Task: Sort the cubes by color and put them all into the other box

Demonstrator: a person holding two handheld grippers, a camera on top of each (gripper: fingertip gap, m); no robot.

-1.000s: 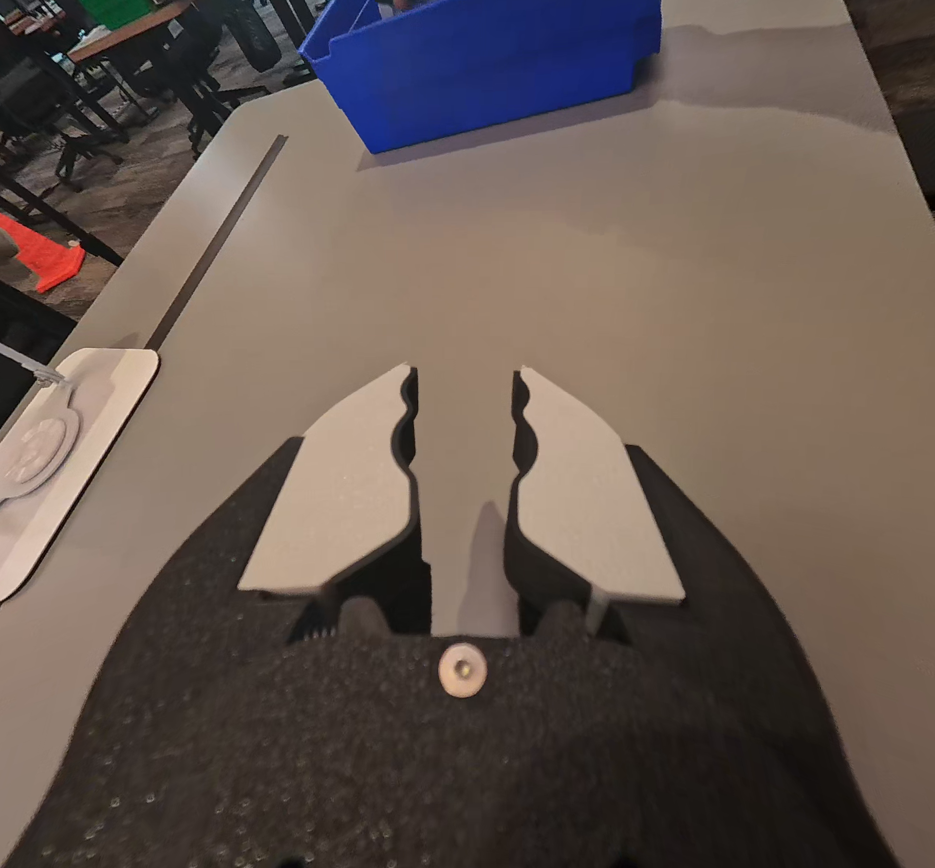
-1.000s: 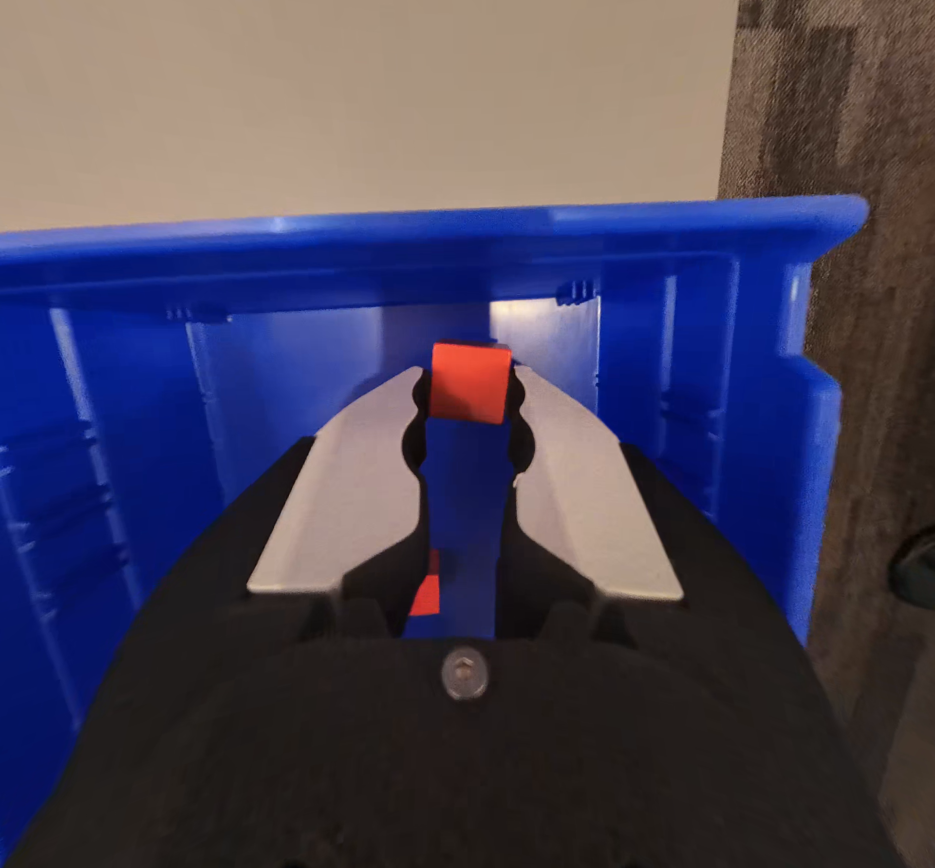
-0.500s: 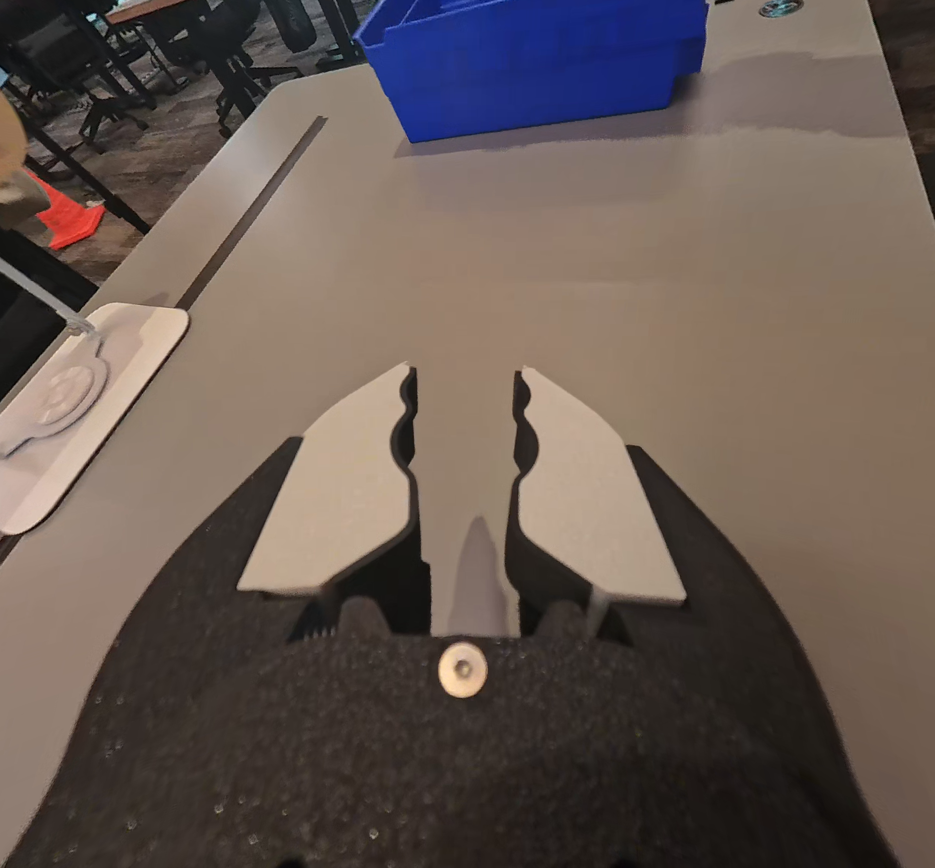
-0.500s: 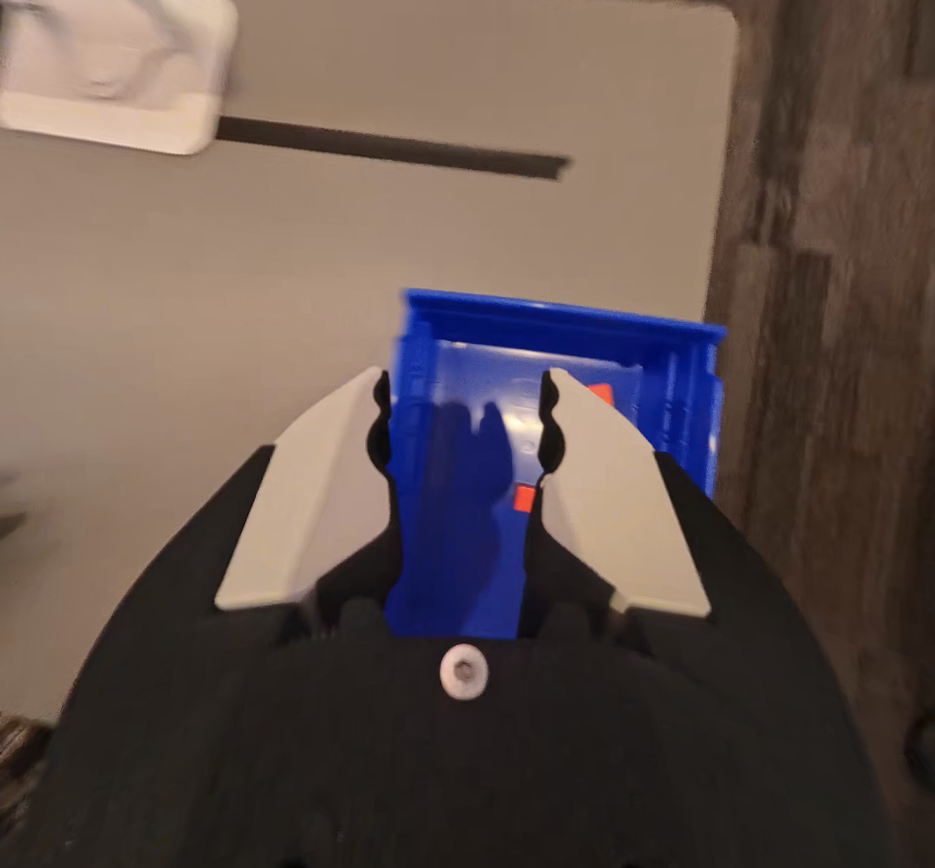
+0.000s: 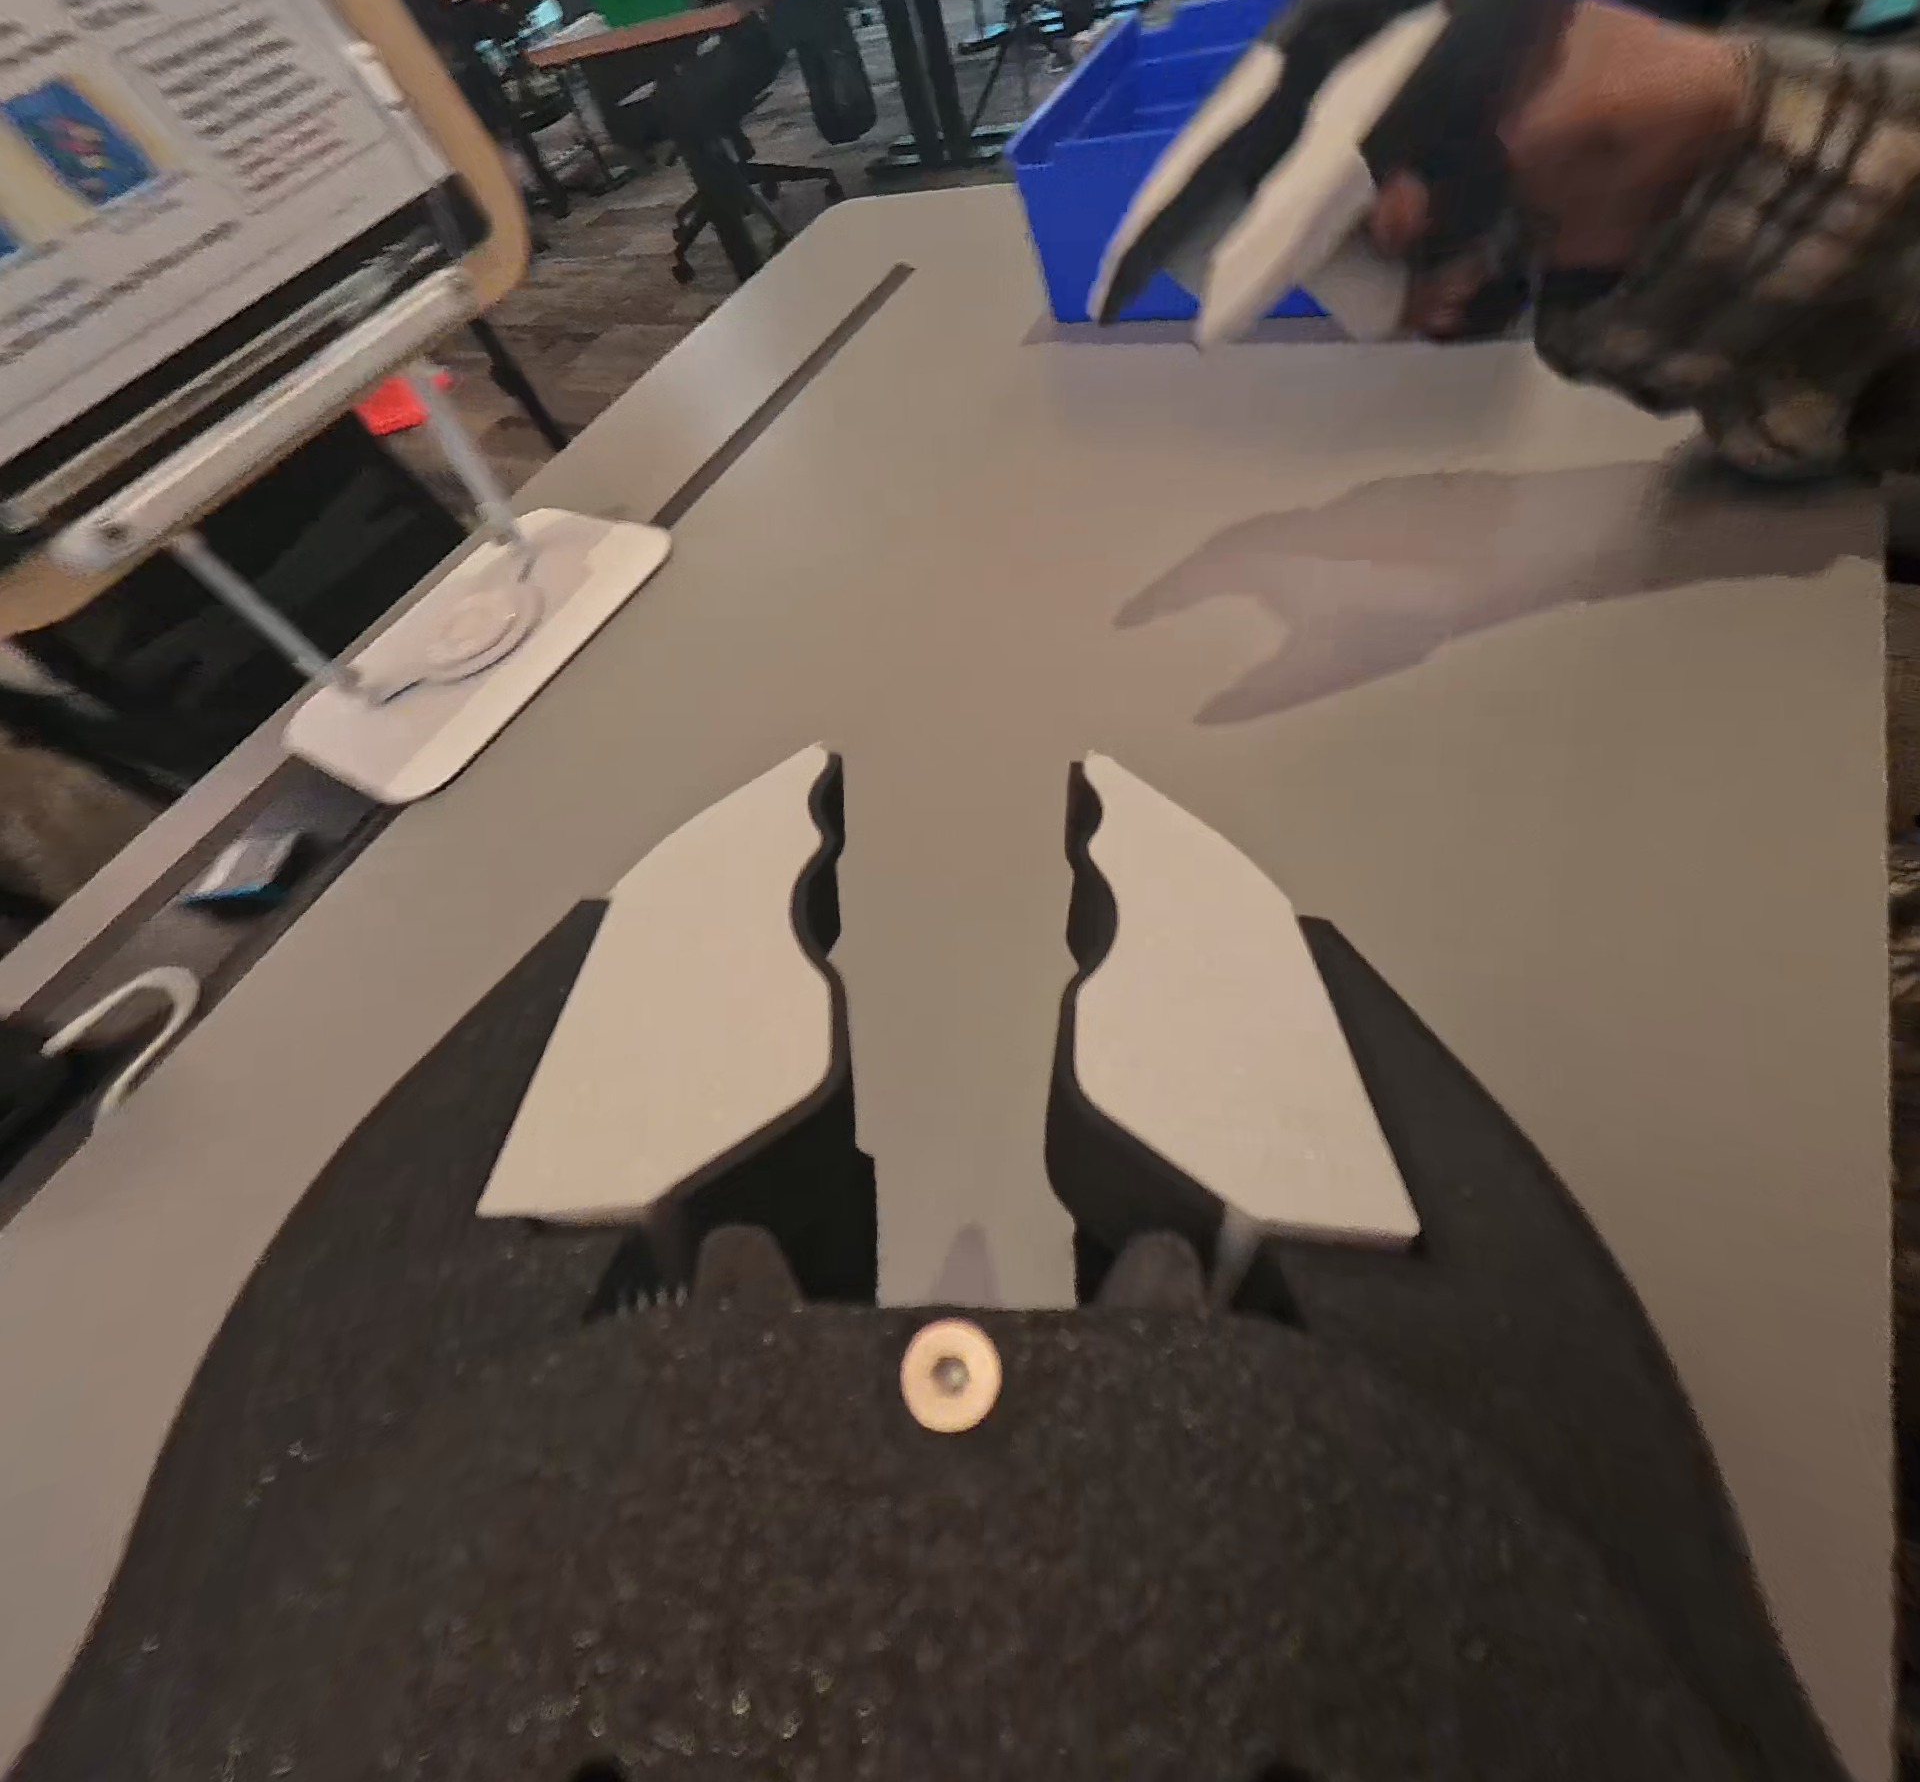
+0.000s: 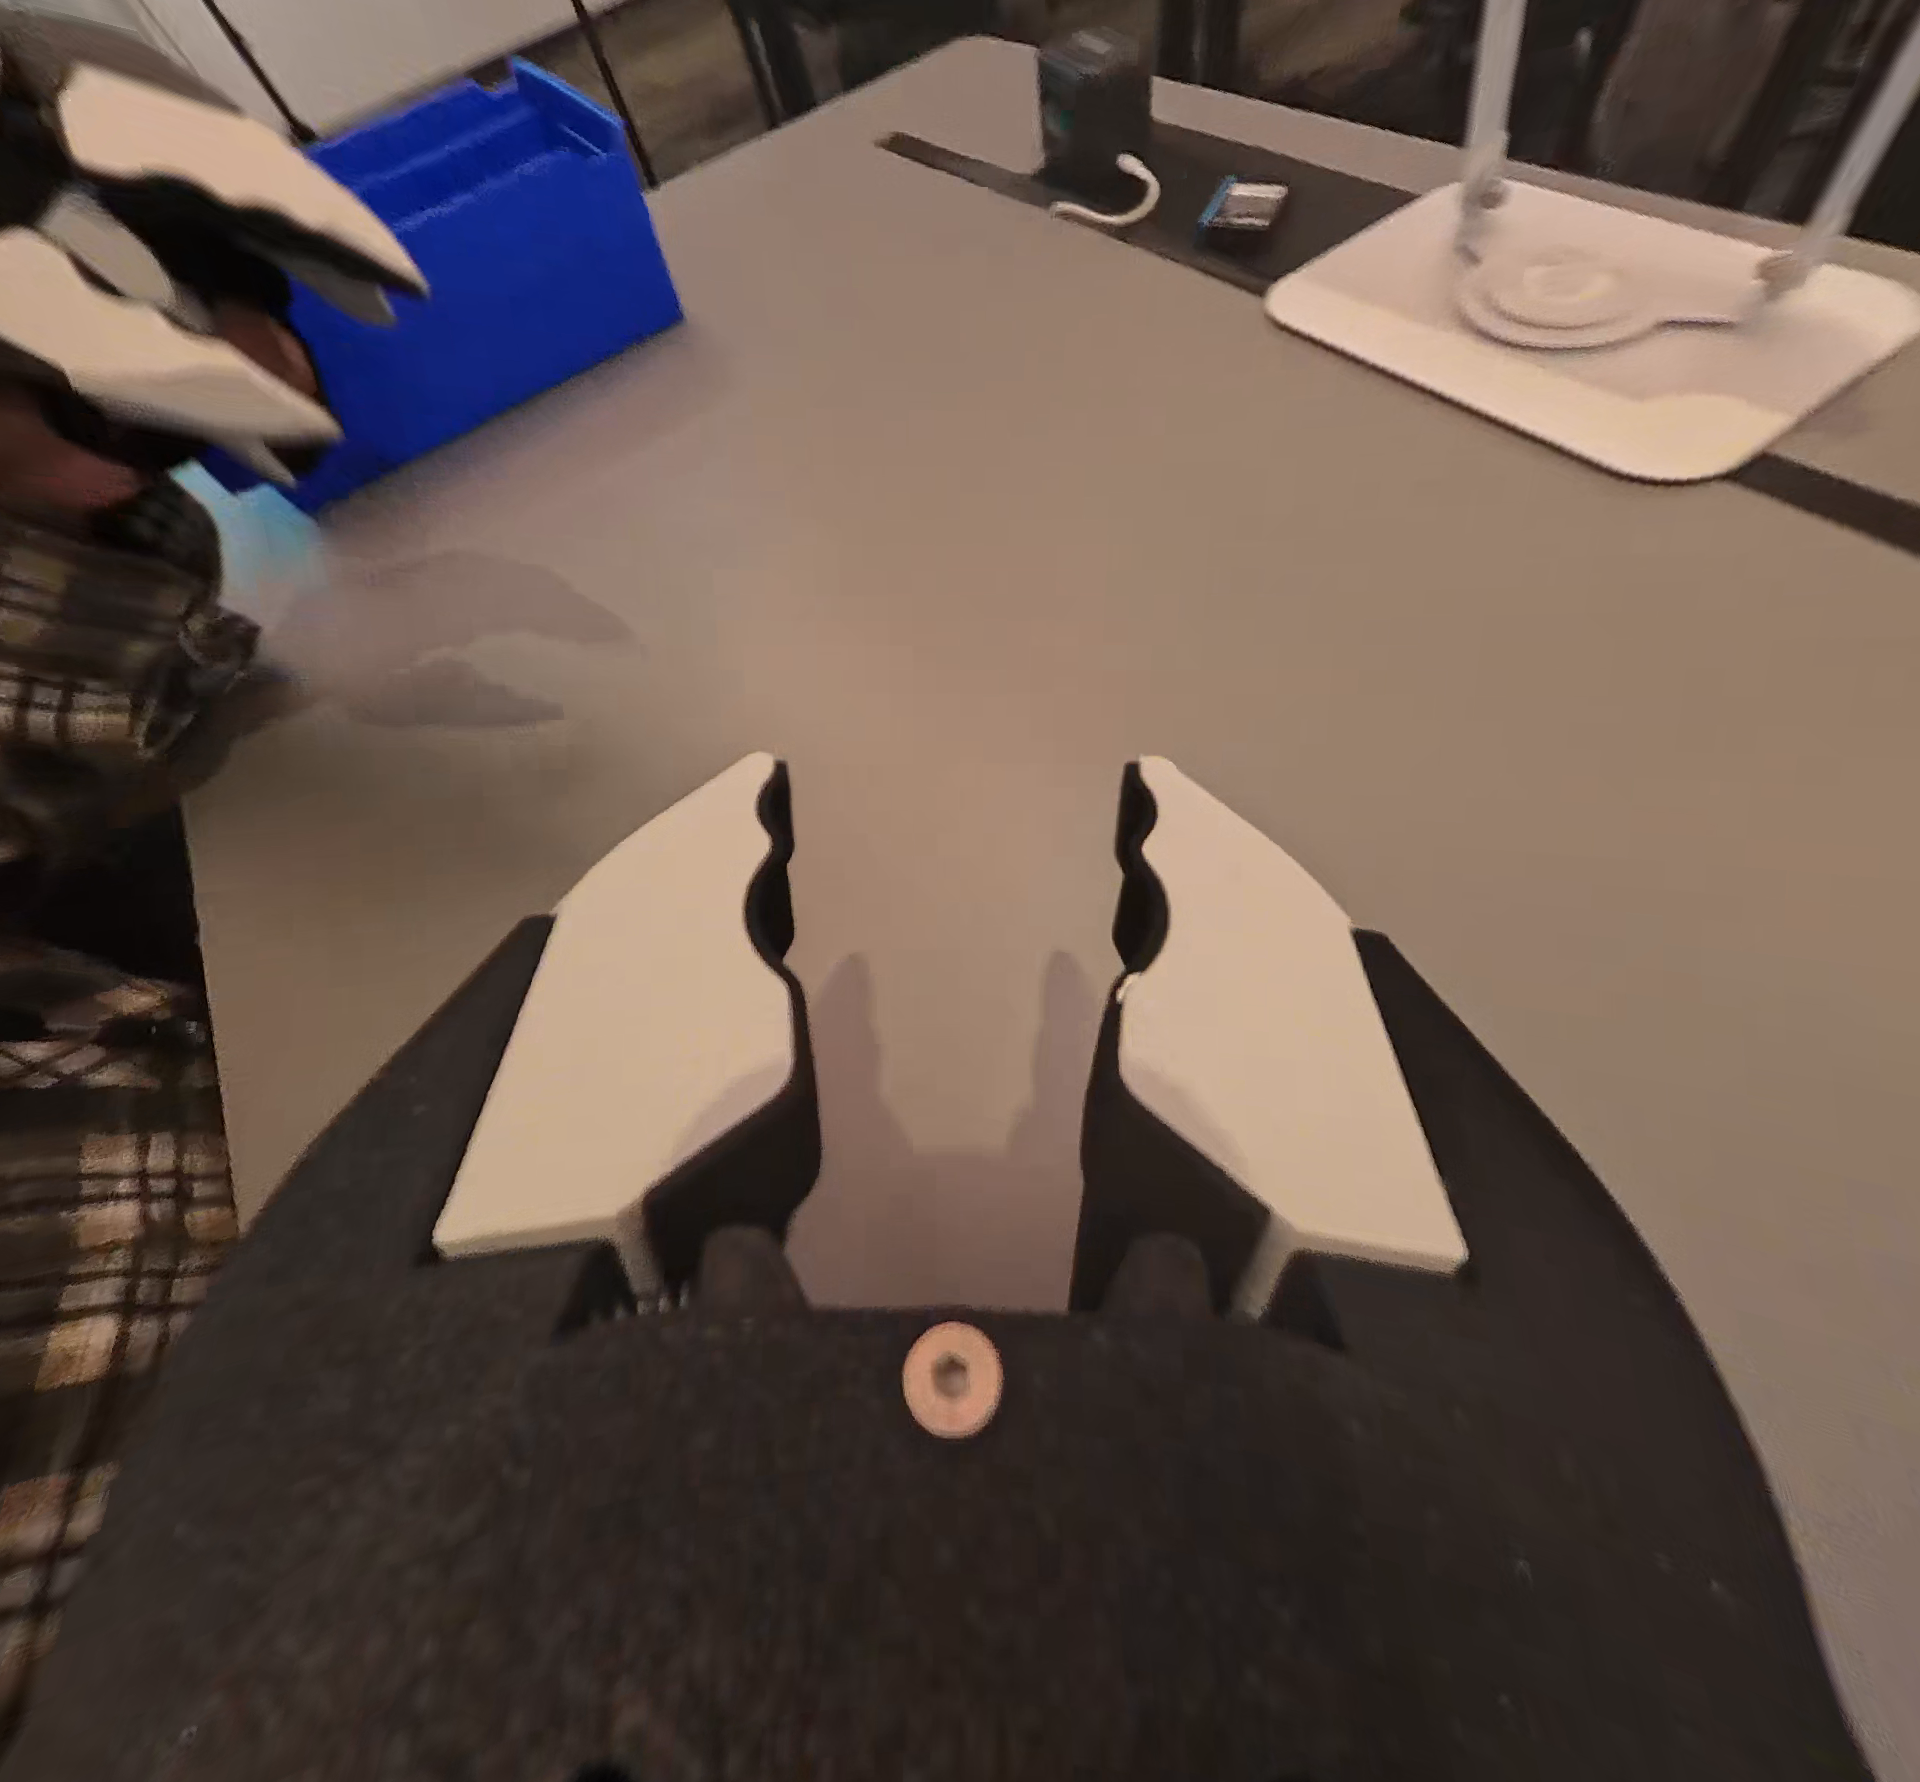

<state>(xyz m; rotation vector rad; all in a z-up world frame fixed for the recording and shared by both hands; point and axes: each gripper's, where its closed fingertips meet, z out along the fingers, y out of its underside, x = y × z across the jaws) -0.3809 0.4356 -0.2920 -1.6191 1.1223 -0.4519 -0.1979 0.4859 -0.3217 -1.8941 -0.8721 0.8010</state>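
Both claws are empty and parted over bare grey worktop (image 5: 935, 506). The left claw (image 5: 956, 776) fills the lower centre of its own view, its jaws moderately apart with nothing between them. The right claw (image 6: 951, 776) gapes a little wider, likewise holding nothing; seen from the left wrist view it sits blurred at the upper right.

One blue box (image 5: 1081, 132) stands at the top right of the left wrist view, partly behind that claw. In the right wrist view a blue box (image 6: 499, 278) sits at the upper left. No cubes show in either view, so their whereabouts cannot be told.

My judgement of the risk: the white stand base (image 6: 1600, 350) and the small items along the dark slot (image 6: 1236, 200) lie close enough to be clipped by a fast sweep.
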